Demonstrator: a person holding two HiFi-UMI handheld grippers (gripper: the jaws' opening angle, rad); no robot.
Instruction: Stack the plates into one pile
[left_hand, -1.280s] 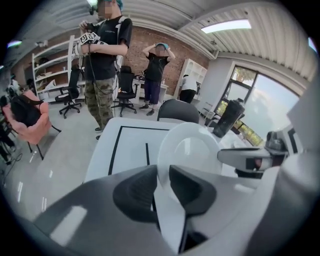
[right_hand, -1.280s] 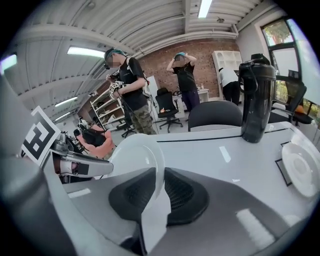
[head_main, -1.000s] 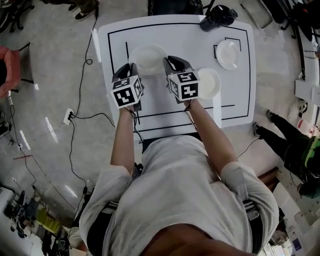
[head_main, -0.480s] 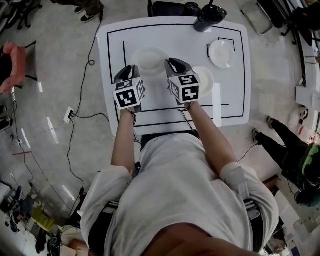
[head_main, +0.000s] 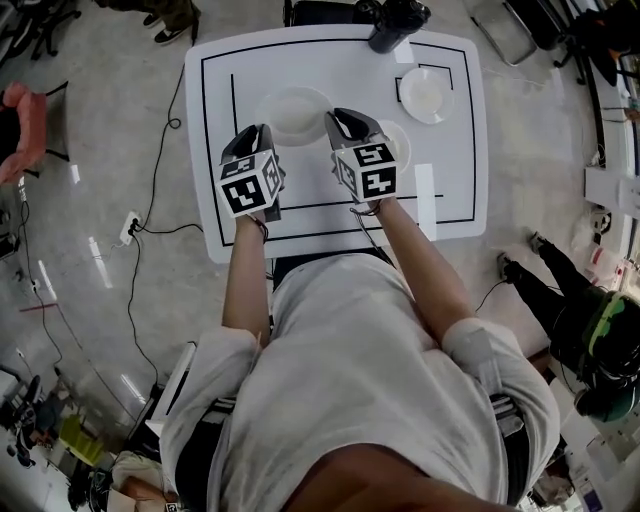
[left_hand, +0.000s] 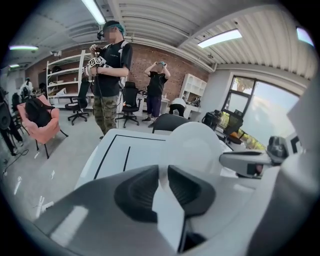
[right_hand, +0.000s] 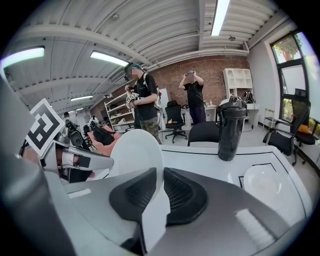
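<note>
L: my left fingers (left_hand: 140, 192) pinch the plate (head_main: 294, 113) by its left rim | R: my right fingers (right_hand: 182, 195) pinch its right rim (same plate) | plate spans between them

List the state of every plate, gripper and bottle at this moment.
large plate: held at opposite rims by both grippers.
left gripper: shut on large plate.
right gripper: shut on large plate.
middle plate: flat on table, partly behind right gripper.
far plate: flat on table, unstacked.
bottle: upright.
</note>
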